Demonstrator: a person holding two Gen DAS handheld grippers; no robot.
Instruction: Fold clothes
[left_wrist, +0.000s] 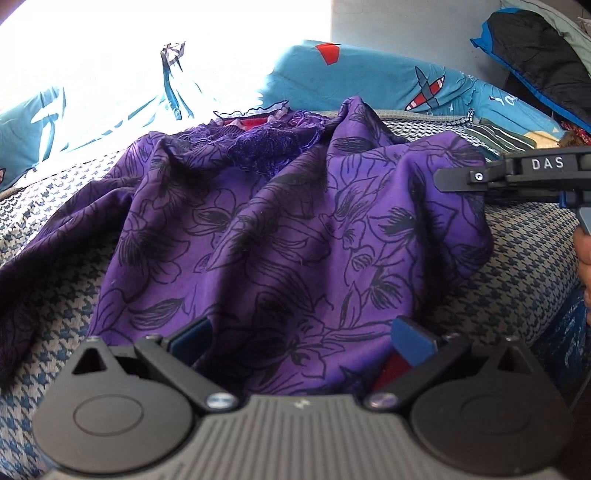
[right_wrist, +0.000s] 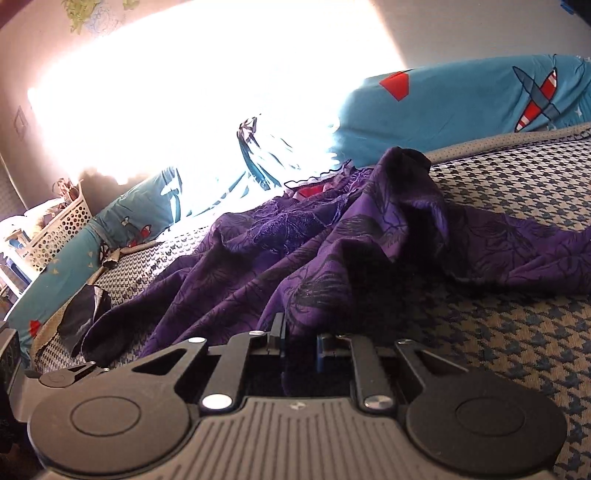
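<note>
A crumpled purple floral garment (left_wrist: 288, 221) lies on a houndstooth bedcover (right_wrist: 517, 314). The right gripper (right_wrist: 300, 349) is pinched closed on its right edge; the left gripper (left_wrist: 299, 339) stands open over the near hem. "DAS" is readable on the right tool.

left gripper (left_wrist: 301, 341): black, ribbed grey base | blue fingers (left_wrist: 412, 338) | silver screws

Houndstooth-covered bed (left_wrist: 517, 280), rumpled purple floral garment (left_wrist: 295, 221) spread across it — teal airplane-print pillows (left_wrist: 369, 77) along far edge
</note>
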